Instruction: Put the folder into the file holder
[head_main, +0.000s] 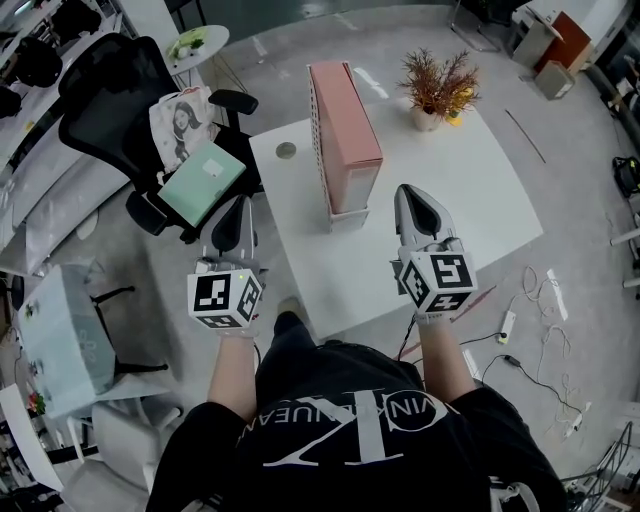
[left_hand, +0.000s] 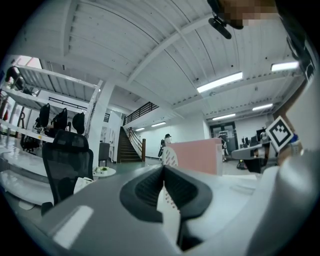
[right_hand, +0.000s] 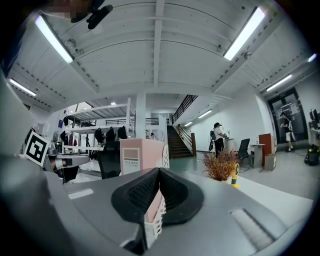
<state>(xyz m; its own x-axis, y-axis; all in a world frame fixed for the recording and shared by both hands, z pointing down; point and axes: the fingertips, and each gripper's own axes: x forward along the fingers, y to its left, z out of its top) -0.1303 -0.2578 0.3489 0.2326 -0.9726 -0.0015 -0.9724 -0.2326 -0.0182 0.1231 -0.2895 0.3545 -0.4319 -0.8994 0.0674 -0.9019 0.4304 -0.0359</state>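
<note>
Two grippers, our left gripper (head_main: 236, 205) and right gripper (head_main: 408, 194), have jaws together, empty. We see one file holder (head_main: 345, 135) and one plant (head_main: 438, 88) on the desk (head_main: 480, 200), and one folder (head_main: 202, 180) on a chair (head_main: 105, 95).

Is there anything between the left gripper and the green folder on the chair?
Nothing visible does. The green folder lies uncovered on the chair, just ahead of the shut left gripper.

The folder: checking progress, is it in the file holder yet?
Out. The green folder lies on the chair, apart from the pink file holder standing on the table.
</note>
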